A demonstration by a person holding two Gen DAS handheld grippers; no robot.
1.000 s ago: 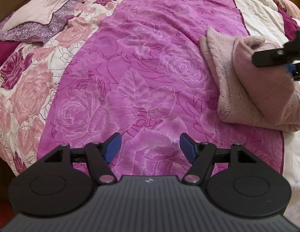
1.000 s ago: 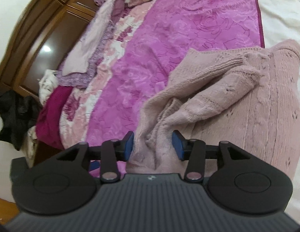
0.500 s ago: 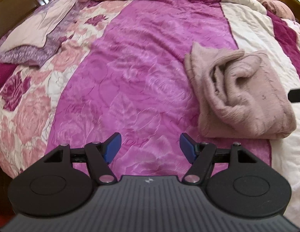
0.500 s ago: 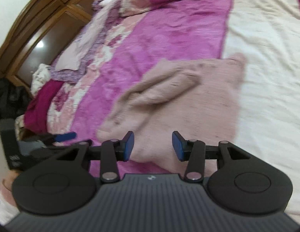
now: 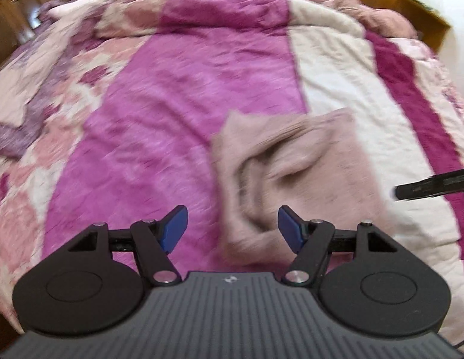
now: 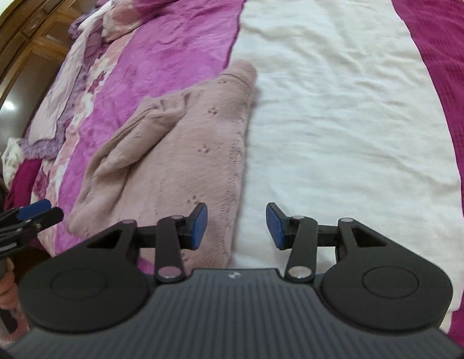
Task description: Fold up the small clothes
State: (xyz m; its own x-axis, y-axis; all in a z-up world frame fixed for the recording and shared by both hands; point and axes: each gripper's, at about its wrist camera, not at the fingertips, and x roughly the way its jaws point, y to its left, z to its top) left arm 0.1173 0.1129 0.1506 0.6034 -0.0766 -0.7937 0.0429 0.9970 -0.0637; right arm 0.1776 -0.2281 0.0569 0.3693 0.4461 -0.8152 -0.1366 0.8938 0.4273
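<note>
Hand-held gripper (image 6: 236,224) over sweater (image 6: 172,149) lying lengthwise along bed.

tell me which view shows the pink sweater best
The right wrist view: the folded pink sweater is sharp there, with its knit pattern and tucked sleeve visible. The left wrist view shows the same sweater smeared by motion blur, its lower edge hidden behind the left tool.

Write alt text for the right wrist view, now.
A folded pink knit garment lies on a bed, straddling the quilt's magenta and white panels. The right gripper hovers over its near edge, fingers apart, holding nothing. The left gripper shows at far left.
</note>
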